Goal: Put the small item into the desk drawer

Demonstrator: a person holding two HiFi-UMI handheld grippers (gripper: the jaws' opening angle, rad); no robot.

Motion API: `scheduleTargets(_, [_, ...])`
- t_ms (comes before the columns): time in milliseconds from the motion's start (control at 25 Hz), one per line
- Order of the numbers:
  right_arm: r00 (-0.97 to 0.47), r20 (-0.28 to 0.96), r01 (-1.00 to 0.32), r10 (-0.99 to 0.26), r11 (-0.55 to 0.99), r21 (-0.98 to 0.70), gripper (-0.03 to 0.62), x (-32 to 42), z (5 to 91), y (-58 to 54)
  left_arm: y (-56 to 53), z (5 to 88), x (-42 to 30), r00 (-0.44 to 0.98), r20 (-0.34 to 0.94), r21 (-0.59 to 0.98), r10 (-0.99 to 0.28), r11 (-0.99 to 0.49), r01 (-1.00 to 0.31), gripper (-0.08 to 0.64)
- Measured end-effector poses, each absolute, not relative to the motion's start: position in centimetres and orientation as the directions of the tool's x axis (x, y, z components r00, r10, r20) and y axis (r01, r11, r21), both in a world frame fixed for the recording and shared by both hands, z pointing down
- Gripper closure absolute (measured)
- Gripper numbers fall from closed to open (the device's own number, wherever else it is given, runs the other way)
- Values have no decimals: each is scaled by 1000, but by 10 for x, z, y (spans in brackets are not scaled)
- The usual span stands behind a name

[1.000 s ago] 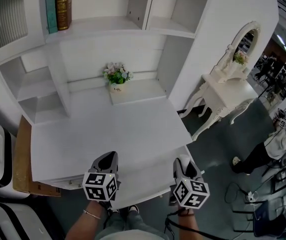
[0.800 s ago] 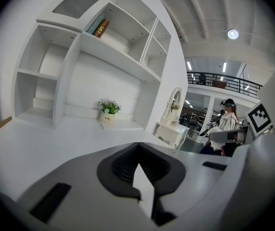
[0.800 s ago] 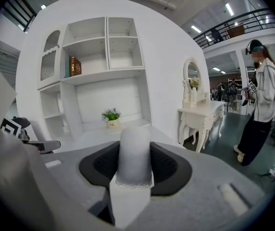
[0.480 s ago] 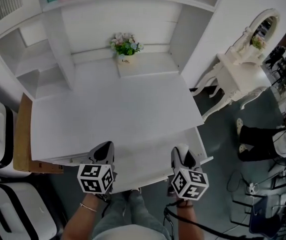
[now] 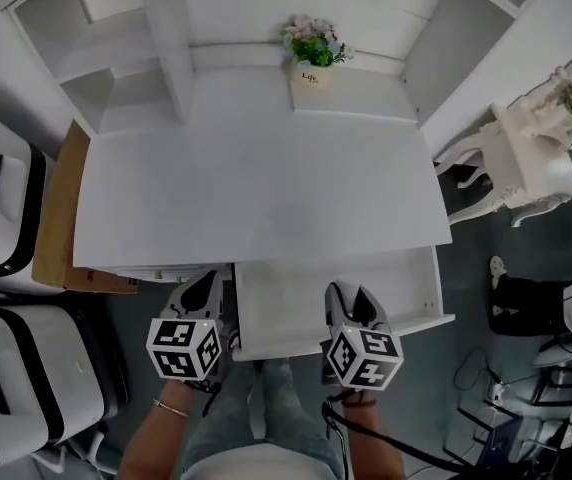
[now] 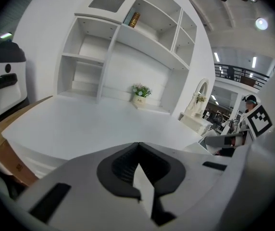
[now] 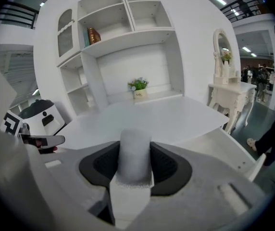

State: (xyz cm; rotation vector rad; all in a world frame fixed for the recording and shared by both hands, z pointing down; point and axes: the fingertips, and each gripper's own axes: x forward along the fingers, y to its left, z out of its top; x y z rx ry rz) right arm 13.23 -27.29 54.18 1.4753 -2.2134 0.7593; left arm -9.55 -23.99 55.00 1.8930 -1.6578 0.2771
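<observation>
Since the earlier head-view frames both grippers are sinking toward the desk front. The view is tipping down w/ them, so the flower pot (image 5: 312,60) is sliding up-frame. The open desk drawer (image 5: 406,293) is now showing whole below the desktop (image 5: 266,198) edge.

The R gripper (image 5: 346,294) is clamping the small item (image 7: 134,154), a pale, rough-surfaced cylinder, btwn its dark pads. The jaws are standing fairly wide because the cylinder is filling the gap. The item's long axis is running along the jaws, i.e. pointing fwd toward the desk's back shelves, w/ its free end sticking out past the tips. The L gripper (image 5: 204,282) is carrying nothing, its jaws meeting in a closed V in its own view.

Key relation: the drawer's cavity is lying straight ahead of and below the R gripper's tips. In the head view those tips are hanging over the drawer interior at about mid-width, w/ bare drawer floor beyond. The L gripper is sitting just outside the drawer's left side, so the R hand is the nearer one and is already carrying the load. My read: the drop-off is needing only a short move fwd and down, then opening the jaws. Height above the drawer floor I can't tell.
</observation>
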Motion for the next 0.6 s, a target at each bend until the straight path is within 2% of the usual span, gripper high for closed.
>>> scheduleTargets(600, [-397,700,-905,-594,382,-189,419,92,615,-281,-204,599,-146,89,583,323,-808,130,-937,560])
